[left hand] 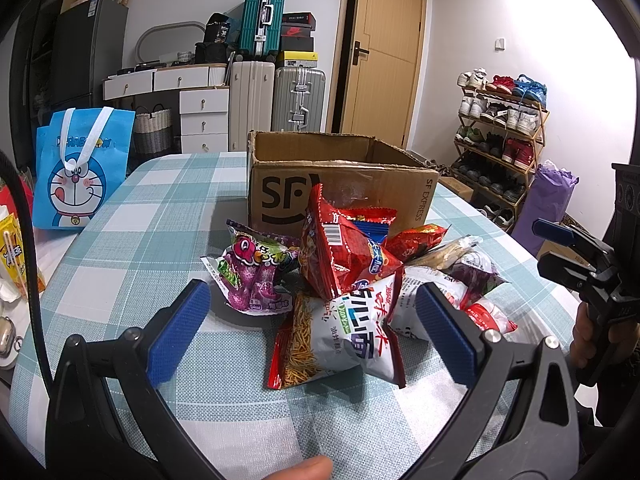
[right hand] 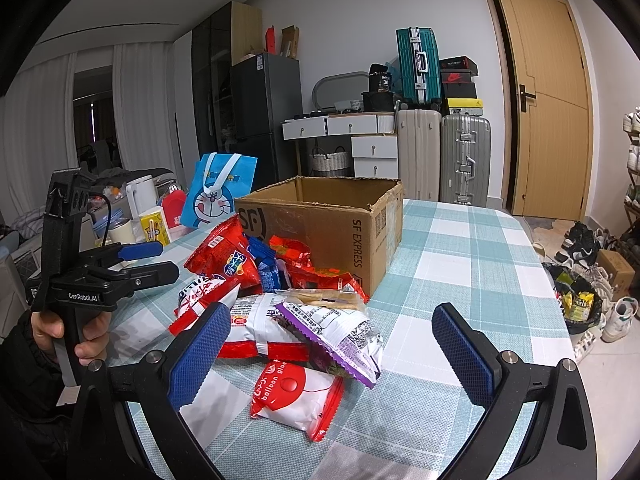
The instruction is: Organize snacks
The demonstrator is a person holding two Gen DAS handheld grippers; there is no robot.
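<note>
A pile of snack bags lies on the checked tablecloth in front of an open SF Express cardboard box (left hand: 340, 178) (right hand: 340, 216). In the left wrist view, a white-and-red noodle snack bag (left hand: 340, 340) lies nearest, with a red chip bag (left hand: 344, 252) and a purple bag (left hand: 256, 276) behind it. My left gripper (left hand: 312, 312) is open just short of the noodle bag; it also shows in the right wrist view (right hand: 156, 258). In the right wrist view, a white-and-red bag (right hand: 296, 396) and a purple-edged bag (right hand: 336, 332) lie nearest. My right gripper (right hand: 332, 336) is open and empty above them.
A blue Doraemon bag (left hand: 80, 168) (right hand: 218, 194) stands at the table's left side, with a yellow carton (right hand: 154, 226) and cups beside it. Suitcases, drawers and a door stand behind the table. A shoe rack (left hand: 504, 136) is to the right.
</note>
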